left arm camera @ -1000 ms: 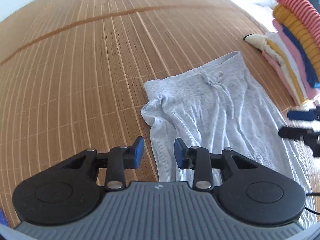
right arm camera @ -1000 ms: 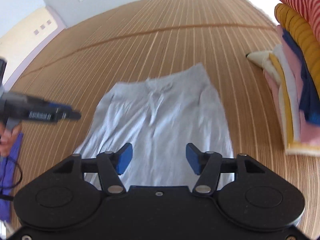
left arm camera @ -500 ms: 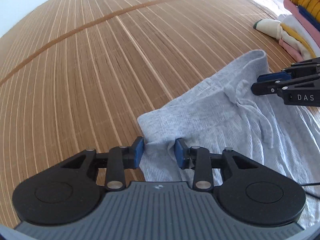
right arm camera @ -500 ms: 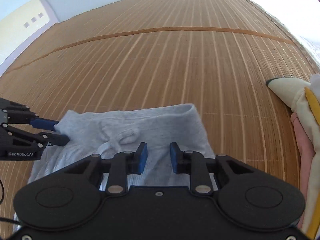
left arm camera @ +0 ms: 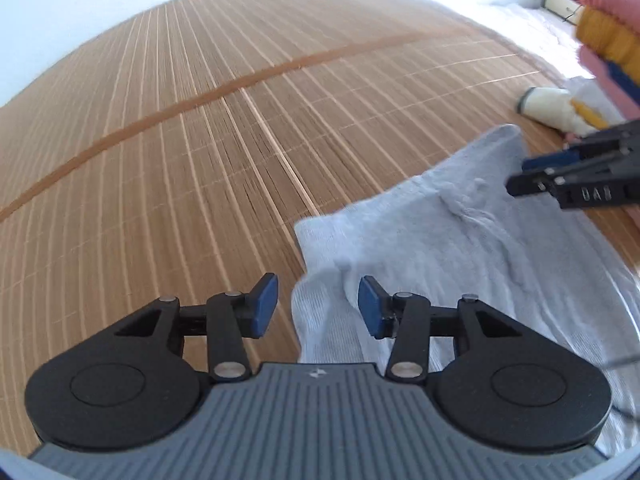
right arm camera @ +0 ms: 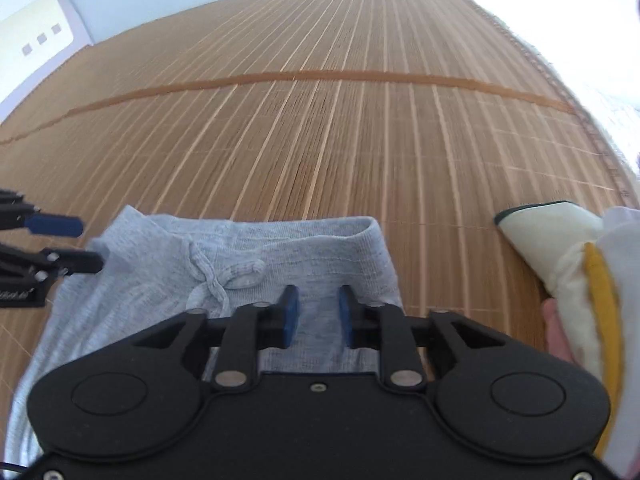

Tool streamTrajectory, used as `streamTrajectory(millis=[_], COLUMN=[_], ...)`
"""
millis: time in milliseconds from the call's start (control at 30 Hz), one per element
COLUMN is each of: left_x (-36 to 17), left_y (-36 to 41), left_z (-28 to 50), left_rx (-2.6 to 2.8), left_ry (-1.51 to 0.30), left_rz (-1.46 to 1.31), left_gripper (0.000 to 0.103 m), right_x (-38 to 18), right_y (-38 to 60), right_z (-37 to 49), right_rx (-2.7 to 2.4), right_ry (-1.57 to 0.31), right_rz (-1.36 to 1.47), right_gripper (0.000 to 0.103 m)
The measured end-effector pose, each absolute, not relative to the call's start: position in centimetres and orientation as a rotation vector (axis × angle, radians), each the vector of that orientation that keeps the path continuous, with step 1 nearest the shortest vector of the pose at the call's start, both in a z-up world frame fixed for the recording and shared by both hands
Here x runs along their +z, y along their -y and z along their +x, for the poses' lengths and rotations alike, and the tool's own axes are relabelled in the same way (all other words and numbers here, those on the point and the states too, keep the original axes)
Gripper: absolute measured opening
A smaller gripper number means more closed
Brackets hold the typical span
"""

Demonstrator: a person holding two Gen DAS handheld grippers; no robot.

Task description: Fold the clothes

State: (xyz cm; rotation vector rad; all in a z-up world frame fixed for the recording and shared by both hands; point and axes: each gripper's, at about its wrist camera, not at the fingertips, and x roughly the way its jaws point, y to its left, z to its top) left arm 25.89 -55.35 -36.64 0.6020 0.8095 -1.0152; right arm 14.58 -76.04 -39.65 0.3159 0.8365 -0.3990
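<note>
Light grey drawstring pants (left arm camera: 460, 248) lie flat on a bamboo mat (left arm camera: 200, 160), waistband (right arm camera: 240, 228) at the far end. My left gripper (left arm camera: 316, 306) hovers over the waistband's left corner. Its jaws are opening, and the cloth's edge lies between the blue pads (left arm camera: 262, 306) without being pressed. My right gripper (right arm camera: 318, 316) is above the right half of the waistband, near the drawstring bow (right arm camera: 216, 276). Its jaws are opening too, with grey fabric under the gap but not pinched. Each gripper appears in the other's view: the right gripper (left arm camera: 536, 178), the left gripper (right arm camera: 60, 242).
A stack of folded clothes (left arm camera: 608, 40) in red, mustard, pink and blue rises at the right, with a cream garment (right arm camera: 548, 236) at its foot close to the pants. Bare mat (right arm camera: 360, 120) stretches far beyond the waistband up to a pale wall.
Both grippers came forward from over the pant legs to the waistband. The right jaws narrowed and have widened again. The left jaws have spread wider around the corner.
</note>
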Motion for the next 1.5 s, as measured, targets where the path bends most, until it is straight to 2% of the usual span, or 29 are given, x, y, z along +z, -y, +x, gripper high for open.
streamTrajectory(millis=[67,233,300,433,633,733,933,1500], left_x=[-36.3,-38.1,-39.0,-40.2,-40.2,-40.4,-41.6,-40.2], left_y=[52.0,42.1,38.0,31.5,28.7,28.9,28.8,21.9], left_z=[23.4,15.4,12.3,6.9,1.1,0.1,-1.4,1.4], left_rx=[-1.039,-1.000,-0.946,-0.821,-0.833,-0.860,-0.825,-0.679], left_ry=[-0.846,-1.044,-1.161,-1.327,-1.282,-1.291,-1.264,-1.236], left_rz=[0.605,0.635,0.608,0.585,0.703,0.674,0.808,0.862], left_gripper=[0.054,0.054,0.054,0.054,0.054,0.054,0.054,0.055], right_x=[-38.1,-36.1,-36.1,-36.8,-39.3,-39.5,-40.3,-40.2], right_y=[74.8,68.2,64.5,57.0,47.3,44.2,42.5,37.7], right_z=[12.4,6.6,4.0,-0.9,-7.9,-9.8,-10.4,-9.5], right_rx=[-0.350,-0.140,-0.103,-0.060,-0.035,-0.064,-0.189,-0.202], right_ry=[-0.777,-0.778,-0.805,-0.925,-1.127,-1.165,-1.195,-1.164], right_rz=[0.353,0.465,0.499,0.530,0.655,0.657,0.705,0.679], right_gripper=[0.050,0.054,0.062,0.064,0.066,0.072,0.076,0.081])
